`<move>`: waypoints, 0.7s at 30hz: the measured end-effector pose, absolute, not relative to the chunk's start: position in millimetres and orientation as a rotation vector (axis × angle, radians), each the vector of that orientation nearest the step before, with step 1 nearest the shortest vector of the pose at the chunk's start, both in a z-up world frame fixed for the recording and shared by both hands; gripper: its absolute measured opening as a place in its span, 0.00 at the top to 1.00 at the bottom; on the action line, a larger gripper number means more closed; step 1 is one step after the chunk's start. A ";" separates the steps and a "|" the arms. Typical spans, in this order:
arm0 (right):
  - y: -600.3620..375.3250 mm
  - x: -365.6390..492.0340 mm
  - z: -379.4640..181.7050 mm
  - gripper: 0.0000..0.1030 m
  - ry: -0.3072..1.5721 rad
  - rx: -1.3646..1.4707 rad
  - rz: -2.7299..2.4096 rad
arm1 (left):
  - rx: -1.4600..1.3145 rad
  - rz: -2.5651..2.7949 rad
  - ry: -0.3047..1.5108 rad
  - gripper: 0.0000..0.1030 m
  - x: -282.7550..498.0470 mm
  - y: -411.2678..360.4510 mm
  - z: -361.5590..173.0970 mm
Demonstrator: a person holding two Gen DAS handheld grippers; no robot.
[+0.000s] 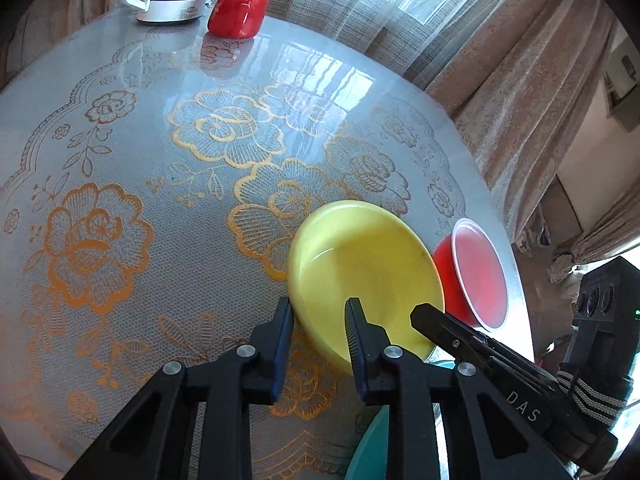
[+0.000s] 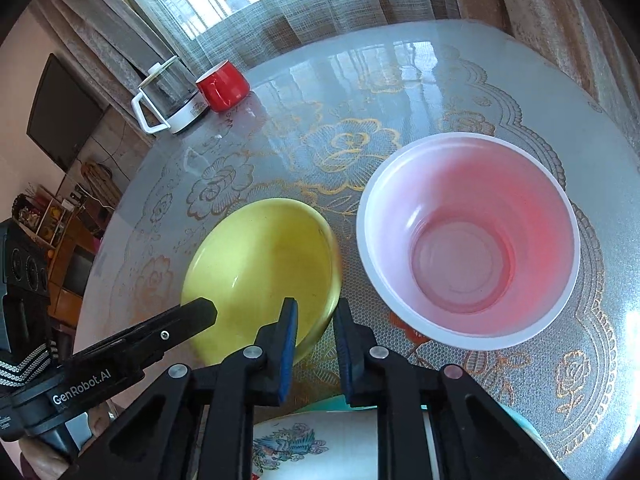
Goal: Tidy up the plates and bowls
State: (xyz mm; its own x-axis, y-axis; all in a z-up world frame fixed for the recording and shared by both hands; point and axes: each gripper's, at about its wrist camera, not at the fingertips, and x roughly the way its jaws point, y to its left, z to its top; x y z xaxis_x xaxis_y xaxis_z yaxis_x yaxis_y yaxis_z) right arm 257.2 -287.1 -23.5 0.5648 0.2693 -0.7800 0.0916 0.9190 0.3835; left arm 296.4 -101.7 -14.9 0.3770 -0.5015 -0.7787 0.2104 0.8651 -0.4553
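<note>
Below the jaws in the right wrist view, a white plate (image 2: 320, 446) with a blue bird print is cut off by the picture's bottom edge and partly covered by the gripper's arms. A teal dish (image 1: 370, 446) under the left jaws shows only a sliver. Whether either pair of pads presses the yellow bowl's (image 1: 360, 264) rim cannot be told.

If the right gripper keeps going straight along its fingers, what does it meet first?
Most likely the near rim of the yellow bowl: the right gripper already straddles that rim, one finger inside, one outside. The pink-lined bowl sits off to its right, probably clear.
</note>
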 end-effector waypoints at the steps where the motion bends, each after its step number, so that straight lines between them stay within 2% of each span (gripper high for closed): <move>1: -286.6 256.3 -22.3 0.83 0.967 0.406 0.110 | -0.304 -0.471 1.081 0.76 293.5 -99.4 -11.8; 21: -235.6 199.9 25.0 0.83 0.842 0.385 0.241 | -0.237 -0.418 0.894 0.77 207.1 -40.2 40.4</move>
